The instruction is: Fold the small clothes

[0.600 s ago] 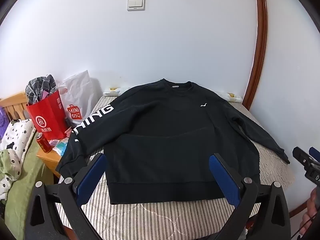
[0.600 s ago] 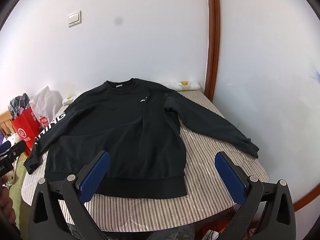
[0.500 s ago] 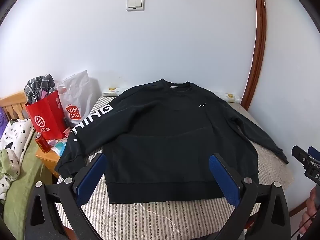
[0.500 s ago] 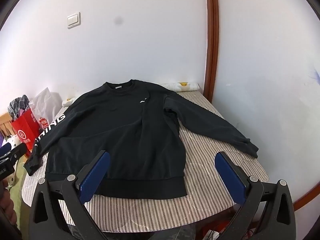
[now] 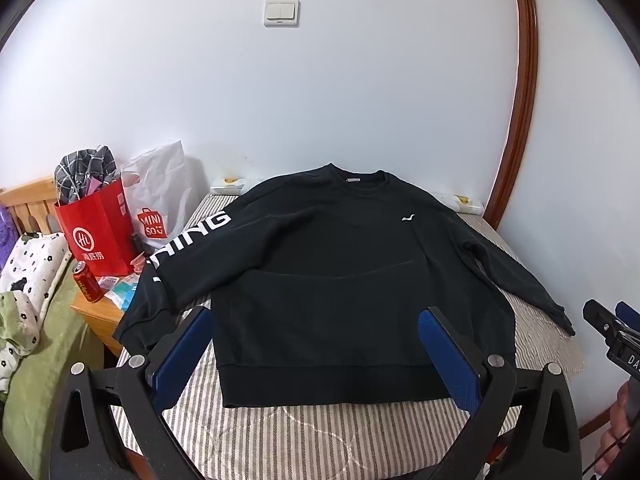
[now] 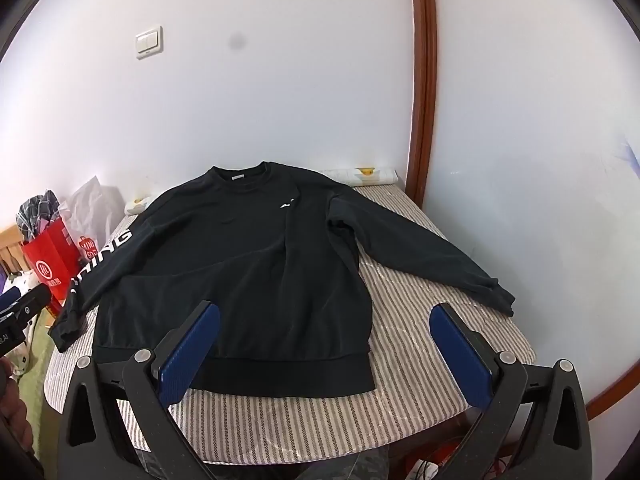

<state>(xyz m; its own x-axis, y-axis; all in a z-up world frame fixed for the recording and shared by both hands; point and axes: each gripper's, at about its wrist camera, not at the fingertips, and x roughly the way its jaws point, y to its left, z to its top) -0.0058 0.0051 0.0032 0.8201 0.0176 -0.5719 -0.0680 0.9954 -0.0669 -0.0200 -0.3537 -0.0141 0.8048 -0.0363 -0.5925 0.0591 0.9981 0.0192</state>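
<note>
A black sweatshirt (image 5: 344,264) lies flat, front up, on the striped table (image 5: 304,436), collar toward the wall, both sleeves spread out. White lettering runs down its left sleeve (image 5: 192,240), whose cuff hangs over the table's left edge. It also shows in the right wrist view (image 6: 248,272), where the right sleeve (image 6: 424,256) lies on the table. My left gripper (image 5: 316,352) is open and empty, held above the hem. My right gripper (image 6: 324,344) is open and empty above the hem's right corner.
A red paper bag (image 5: 100,232) and a white plastic bag (image 5: 164,200) stand left of the table on a wooden nightstand (image 5: 100,312) with a red can (image 5: 86,282). A bed with green bedding (image 5: 36,360) is at far left. The wall and a brown door frame (image 6: 424,80) bound the back and right.
Both grippers have drifted slightly; the view of the sweatshirt shifts a little. Nothing was taken hold of, and the sweatshirt has not moved.
</note>
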